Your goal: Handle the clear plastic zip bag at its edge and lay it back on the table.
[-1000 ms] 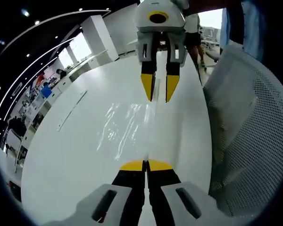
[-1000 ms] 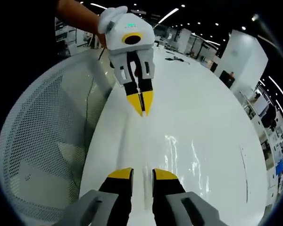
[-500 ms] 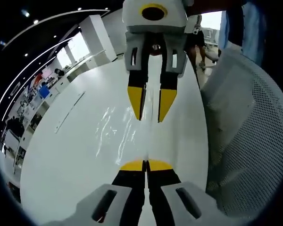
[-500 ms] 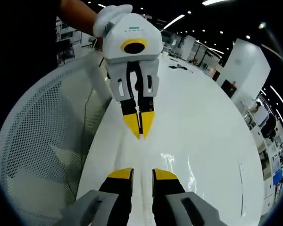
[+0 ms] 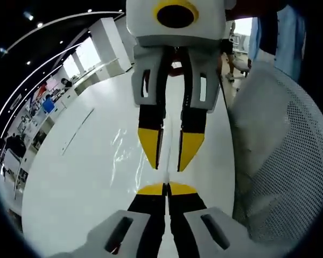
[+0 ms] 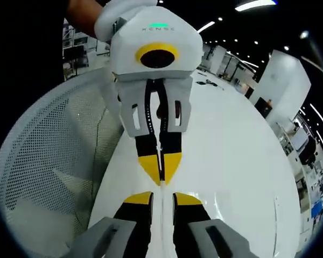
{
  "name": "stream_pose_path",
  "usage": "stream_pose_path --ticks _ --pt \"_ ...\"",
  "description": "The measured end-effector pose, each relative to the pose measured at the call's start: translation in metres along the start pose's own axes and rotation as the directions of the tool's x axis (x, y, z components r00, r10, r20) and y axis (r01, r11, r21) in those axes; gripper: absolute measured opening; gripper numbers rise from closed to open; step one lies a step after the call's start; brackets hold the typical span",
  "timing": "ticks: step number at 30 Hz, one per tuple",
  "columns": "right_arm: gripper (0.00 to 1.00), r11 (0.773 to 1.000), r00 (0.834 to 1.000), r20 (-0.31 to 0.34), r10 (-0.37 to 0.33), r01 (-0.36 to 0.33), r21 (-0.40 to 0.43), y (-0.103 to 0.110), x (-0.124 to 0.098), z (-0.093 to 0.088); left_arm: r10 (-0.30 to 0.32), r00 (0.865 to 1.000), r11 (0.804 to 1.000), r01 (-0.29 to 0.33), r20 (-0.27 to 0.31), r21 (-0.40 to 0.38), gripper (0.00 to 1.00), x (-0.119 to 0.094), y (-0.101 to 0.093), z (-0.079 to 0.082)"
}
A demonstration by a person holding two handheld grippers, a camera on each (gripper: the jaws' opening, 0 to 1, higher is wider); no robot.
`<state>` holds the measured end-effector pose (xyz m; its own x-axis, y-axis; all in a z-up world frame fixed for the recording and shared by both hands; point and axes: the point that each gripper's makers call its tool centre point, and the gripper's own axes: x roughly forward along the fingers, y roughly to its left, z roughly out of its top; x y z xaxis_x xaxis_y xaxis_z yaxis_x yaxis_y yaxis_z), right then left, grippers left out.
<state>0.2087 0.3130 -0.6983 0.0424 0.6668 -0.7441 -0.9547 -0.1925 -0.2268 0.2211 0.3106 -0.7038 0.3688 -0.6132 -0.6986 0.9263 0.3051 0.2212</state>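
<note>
The clear plastic zip bag (image 5: 123, 157) lies flat on the white table (image 5: 70, 188), showing as faint glints left of the jaws in the left gripper view. My left gripper (image 5: 166, 188) is shut, tips together just above the table, and I cannot make out any plastic between them. Facing it tip to tip, my right gripper (image 5: 169, 160) comes down from the top with its fingers slightly apart. In the right gripper view my right gripper (image 6: 162, 199) is open at the bottom. The left gripper (image 6: 160, 171) hangs shut right in front of it.
A white mesh chair back (image 5: 282, 161) stands close along the table's edge, also as the mesh chair back (image 6: 48, 177) on the left of the right gripper view. The table (image 6: 242, 161) stretches far beyond. A person's sleeve and gloved hand (image 6: 110, 13) hold the left gripper.
The two grippers have drawn much closer together, tips now nearly meeting over the table. The left stays shut and the right stays open. The bag has not moved.
</note>
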Motion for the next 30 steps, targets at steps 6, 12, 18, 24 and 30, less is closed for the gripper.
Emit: stream_pose_path --ticks 6,12,18,24,30 --pt "0.10 1.000 1.000 0.000 0.008 -0.008 0.002 0.001 0.004 0.002 -0.013 1.000 1.000 0.013 0.002 0.009 0.00 0.001 -0.003 0.004" --pt "0.07 1.000 1.000 -0.009 0.012 -0.012 0.004 0.002 0.006 0.000 -0.020 1.000 1.000 0.020 0.004 0.023 0.00 0.000 -0.005 0.008" --pt "0.03 1.000 1.000 -0.017 0.011 -0.011 0.015 0.004 0.007 -0.002 -0.024 1.000 0.998 0.024 0.002 0.060 0.00 -0.001 -0.007 0.010" --pt "0.00 0.999 0.999 -0.031 0.017 -0.016 0.032 0.006 0.008 -0.004 -0.034 0.999 0.996 0.035 -0.011 0.085 0.00 0.001 -0.009 0.008" --pt "0.00 0.998 0.999 -0.047 0.025 -0.022 0.066 0.008 0.011 -0.005 -0.038 0.999 0.994 0.040 -0.022 0.099 0.00 0.001 -0.010 0.006"
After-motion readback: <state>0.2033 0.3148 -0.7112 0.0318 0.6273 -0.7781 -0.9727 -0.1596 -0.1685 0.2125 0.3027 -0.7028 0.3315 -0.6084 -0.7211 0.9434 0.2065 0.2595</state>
